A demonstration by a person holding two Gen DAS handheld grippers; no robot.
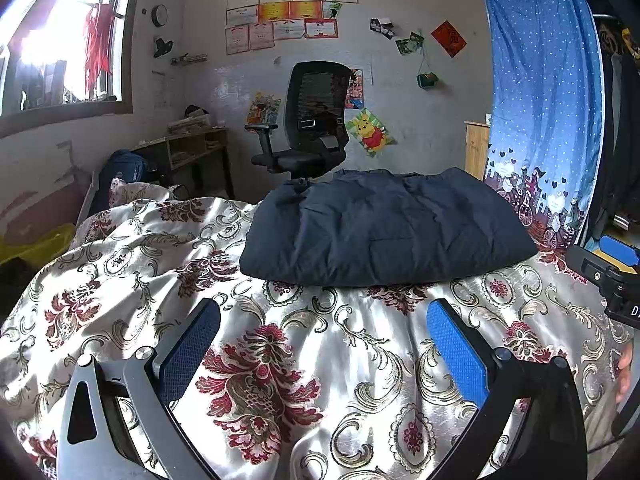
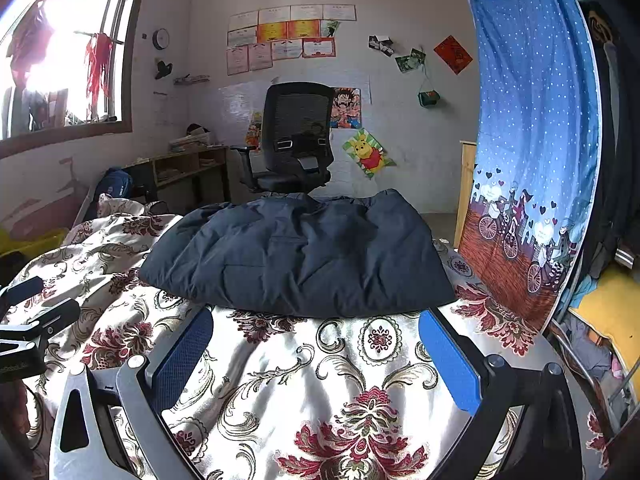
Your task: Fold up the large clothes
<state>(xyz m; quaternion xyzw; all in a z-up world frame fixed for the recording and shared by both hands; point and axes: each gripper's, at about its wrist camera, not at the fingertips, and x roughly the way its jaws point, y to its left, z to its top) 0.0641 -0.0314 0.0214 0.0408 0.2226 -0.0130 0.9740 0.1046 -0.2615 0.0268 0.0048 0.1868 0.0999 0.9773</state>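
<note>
Holding both grippers, left (image 1: 323, 332) and right (image 2: 316, 340), spread and empty, we judge the navy padded jacket (image 1: 384, 228) folded on the floral bedspread (image 1: 280, 360).

Dark navy folded garment (image 1: 384, 228) on a bedspread (image 1: 280, 360) of silvery white with crimson floral medallions and gold scrollwork. Curtain (image 1: 544, 100): blue with white dots, cartoon cyclists along its reddish-brown hem. Chair (image 1: 312, 120): black mesh. Claw pads (image 2: 448, 360): blue.

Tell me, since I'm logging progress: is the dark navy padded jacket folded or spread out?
Folded: the dark navy padded jacket lies as a compact, thick bundle on the floral satin bedspread, no sleeves showing.
</note>
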